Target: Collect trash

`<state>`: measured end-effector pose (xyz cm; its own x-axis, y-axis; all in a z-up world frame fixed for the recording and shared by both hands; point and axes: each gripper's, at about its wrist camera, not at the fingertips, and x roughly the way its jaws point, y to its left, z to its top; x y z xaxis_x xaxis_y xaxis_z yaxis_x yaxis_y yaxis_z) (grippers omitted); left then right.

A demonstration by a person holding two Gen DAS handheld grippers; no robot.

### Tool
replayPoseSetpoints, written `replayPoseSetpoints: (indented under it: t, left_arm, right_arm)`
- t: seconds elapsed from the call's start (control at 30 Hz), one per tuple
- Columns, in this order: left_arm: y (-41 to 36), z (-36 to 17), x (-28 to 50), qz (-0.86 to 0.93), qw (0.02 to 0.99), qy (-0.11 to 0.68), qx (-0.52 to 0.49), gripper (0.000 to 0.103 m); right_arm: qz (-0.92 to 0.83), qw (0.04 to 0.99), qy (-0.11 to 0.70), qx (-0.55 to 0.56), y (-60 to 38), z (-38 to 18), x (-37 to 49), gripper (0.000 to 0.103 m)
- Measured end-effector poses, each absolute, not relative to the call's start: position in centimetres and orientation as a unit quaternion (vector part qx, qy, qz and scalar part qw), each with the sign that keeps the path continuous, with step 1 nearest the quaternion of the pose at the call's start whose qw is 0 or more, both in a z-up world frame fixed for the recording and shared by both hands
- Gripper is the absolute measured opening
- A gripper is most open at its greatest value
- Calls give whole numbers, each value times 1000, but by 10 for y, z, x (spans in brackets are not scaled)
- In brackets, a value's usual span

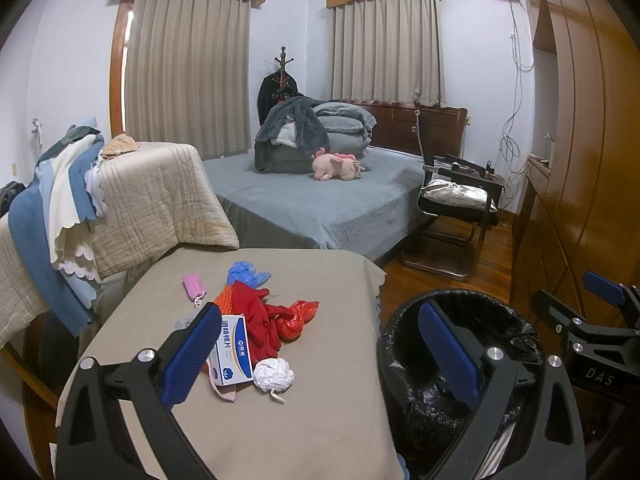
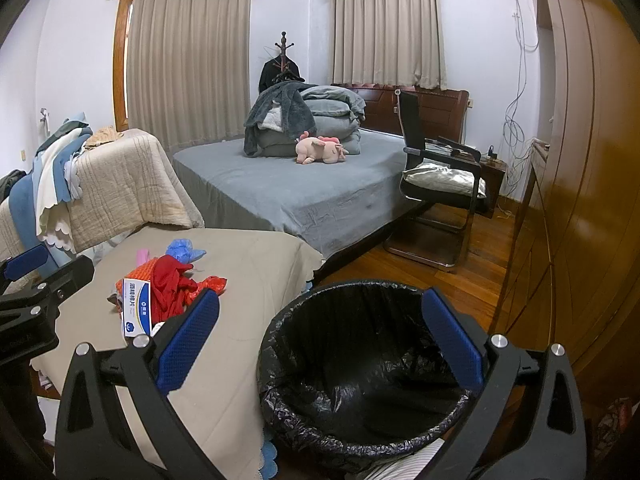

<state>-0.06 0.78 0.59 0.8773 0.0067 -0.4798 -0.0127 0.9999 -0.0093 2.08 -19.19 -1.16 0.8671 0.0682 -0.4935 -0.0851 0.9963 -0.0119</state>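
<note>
A pile of trash lies on the beige-covered table [image 1: 320,400]: a white and blue box [image 1: 234,350], red cloth or glove [image 1: 256,320], a red plastic bag [image 1: 296,318], a white crumpled wad [image 1: 274,374], a blue crumpled piece [image 1: 246,274] and a pink mask [image 1: 194,286]. The box shows in the right wrist view too [image 2: 136,306]. A bin lined with a black bag [image 2: 360,372] stands right of the table. My left gripper [image 1: 320,354] is open and empty, above the table's near part. My right gripper [image 2: 320,350] is open and empty, above the bin's near rim.
A chair draped with beige and blue cloths [image 1: 120,200] stands behind the table at left. A bed with grey bedding [image 1: 320,196] and a pink plush toy [image 1: 338,166] is beyond. A black chair [image 1: 456,204] and a wooden wardrobe [image 1: 580,160] are at right.
</note>
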Motion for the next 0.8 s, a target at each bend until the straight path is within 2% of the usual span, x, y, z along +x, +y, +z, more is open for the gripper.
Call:
replayPoseSetpoints:
  t: [0.8]
  left_arm:
    - [13,12,-1,5,969,249,-7,97]
  right_arm:
    - [41,965,258,-17,-190,-10,22,98]
